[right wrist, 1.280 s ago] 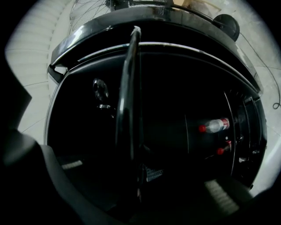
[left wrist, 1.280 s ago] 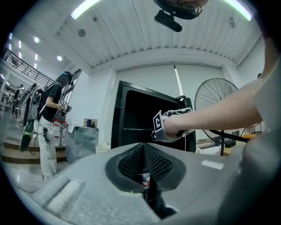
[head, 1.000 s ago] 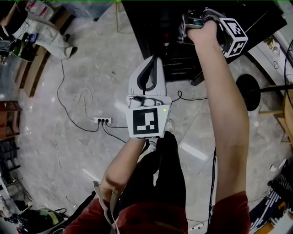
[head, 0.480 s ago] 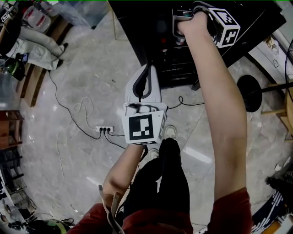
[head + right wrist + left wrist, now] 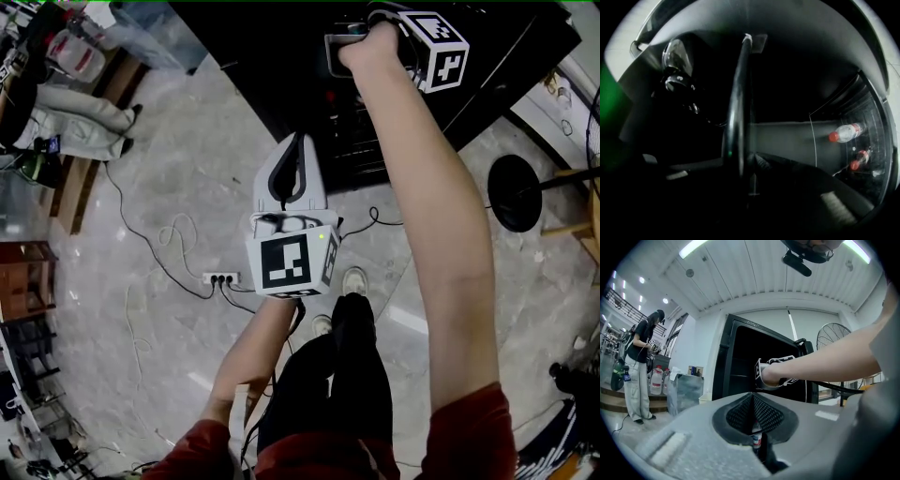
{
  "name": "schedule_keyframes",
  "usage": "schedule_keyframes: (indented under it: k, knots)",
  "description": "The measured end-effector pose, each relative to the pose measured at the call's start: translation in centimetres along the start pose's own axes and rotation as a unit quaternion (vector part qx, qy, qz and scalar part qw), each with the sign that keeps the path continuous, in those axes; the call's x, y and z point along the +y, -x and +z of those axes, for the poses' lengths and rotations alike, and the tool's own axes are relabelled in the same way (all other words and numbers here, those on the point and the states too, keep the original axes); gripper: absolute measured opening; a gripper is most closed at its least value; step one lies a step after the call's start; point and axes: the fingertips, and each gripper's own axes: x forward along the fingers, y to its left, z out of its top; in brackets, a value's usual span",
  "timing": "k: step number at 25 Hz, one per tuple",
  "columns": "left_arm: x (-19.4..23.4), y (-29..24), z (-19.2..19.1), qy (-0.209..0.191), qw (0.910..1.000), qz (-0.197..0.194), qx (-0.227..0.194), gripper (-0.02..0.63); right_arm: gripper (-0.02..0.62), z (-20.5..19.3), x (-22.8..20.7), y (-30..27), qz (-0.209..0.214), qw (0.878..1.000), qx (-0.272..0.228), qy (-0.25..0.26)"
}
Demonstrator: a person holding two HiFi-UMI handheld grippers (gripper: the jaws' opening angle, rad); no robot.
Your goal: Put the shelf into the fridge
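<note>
The black fridge (image 5: 506,47) stands open at the top of the head view, and it also fills the middle of the left gripper view (image 5: 740,362). My right gripper (image 5: 375,28) reaches into it, shut on the thin shelf (image 5: 336,56). In the right gripper view the shelf (image 5: 738,108) shows edge-on as a dark upright plate between the jaws of the right gripper (image 5: 749,161). My left gripper (image 5: 298,141) hovers in front of the fridge, shut and holding nothing. Seen from its own camera, the left gripper (image 5: 753,401) has its pads together.
Inside the fridge are a thermostat dial (image 5: 677,82) and red-capped bottles (image 5: 843,132) in the door. A wire rack (image 5: 352,141) sits lower down. On the floor lie a power strip (image 5: 222,278) with cables and a fan base (image 5: 516,192). A person (image 5: 640,366) stands at the left.
My right gripper has moved up and to the left, deeper into the fridge with the shelf. The left gripper has stayed shut in front of the fridge, drifting slightly.
</note>
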Motion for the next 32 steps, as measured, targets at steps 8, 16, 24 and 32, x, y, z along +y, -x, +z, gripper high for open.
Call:
schedule_keyframes:
  k: [8,16,24,32]
  knots:
    - [-0.6,-0.5,-0.6,-0.005,1.0000,0.001,0.008,0.005,0.019,0.0,0.1,-1.9,0.007,1.000,0.006,0.002]
    - [0.0,-0.2,0.3,-0.011,0.9999,0.006,0.005,0.005,0.157,-0.3,1.1,-1.2,0.073,0.997,0.003,-0.008]
    - [0.5,0.9,0.5,-0.007,0.9999,0.010,0.002,0.005,0.207,-1.0,1.3,2.1,0.109,0.993,0.027,0.022]
    - [0.4,3.1,2.1,0.000,1.0000,0.007,0.002,0.005,0.207,-1.4,0.6,8.5,0.114,0.991,0.049,0.049]
